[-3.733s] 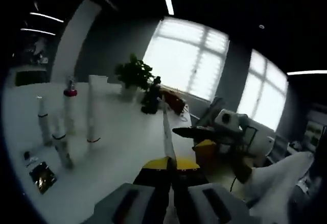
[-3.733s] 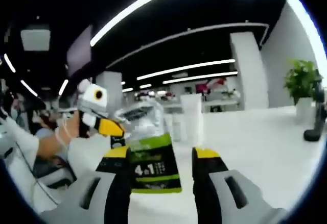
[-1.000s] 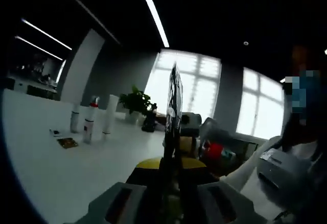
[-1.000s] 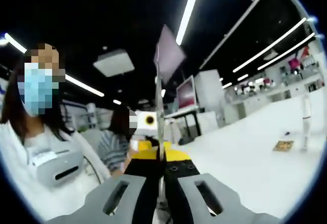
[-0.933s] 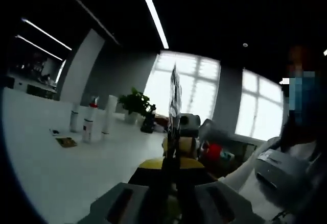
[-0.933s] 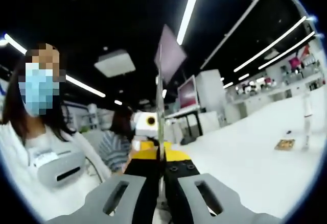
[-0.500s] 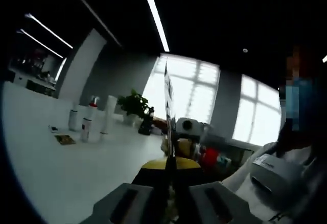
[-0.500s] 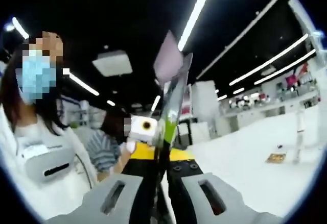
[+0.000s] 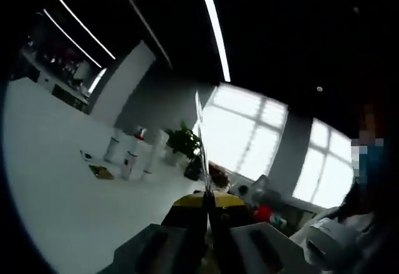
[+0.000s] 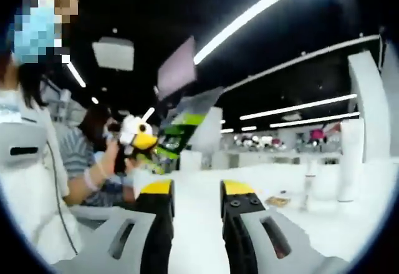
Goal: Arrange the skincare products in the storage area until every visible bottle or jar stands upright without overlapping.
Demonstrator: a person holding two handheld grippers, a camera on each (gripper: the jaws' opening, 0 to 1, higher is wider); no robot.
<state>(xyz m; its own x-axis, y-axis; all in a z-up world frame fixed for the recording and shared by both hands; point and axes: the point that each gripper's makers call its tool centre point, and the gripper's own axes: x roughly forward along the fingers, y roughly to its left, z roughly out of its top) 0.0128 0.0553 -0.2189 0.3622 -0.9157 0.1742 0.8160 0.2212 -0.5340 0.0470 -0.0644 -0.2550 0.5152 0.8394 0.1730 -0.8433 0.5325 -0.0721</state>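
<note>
The left tongs (image 9: 207,202) are clenched on a thin sachet (image 9: 200,140), seen edge-on as a narrow blade rising between the jaws; holding it by its lower edge keeps it clear of the bench (image 9: 50,186). In the right gripper view the same sachet (image 10: 184,127) shows its green and clear face, held up by the left tongs (image 10: 140,138) above the near edge of the bench (image 10: 293,180); its print is too blurred to read.

Toward the far edge of the bench, in the left gripper view, stand a white bottle (image 9: 113,146), a red-capped bottle (image 9: 131,155) and a white tube (image 9: 153,154), all upright and close together without overlapping. A small flat packet (image 9: 101,172) lies just in front of them. No label on them is legible.

The right tongs (image 10: 196,190) are released, jaws parted with nothing between them. The sachet is probably being carried to the standing group, where a flat pack will not stand without support.
</note>
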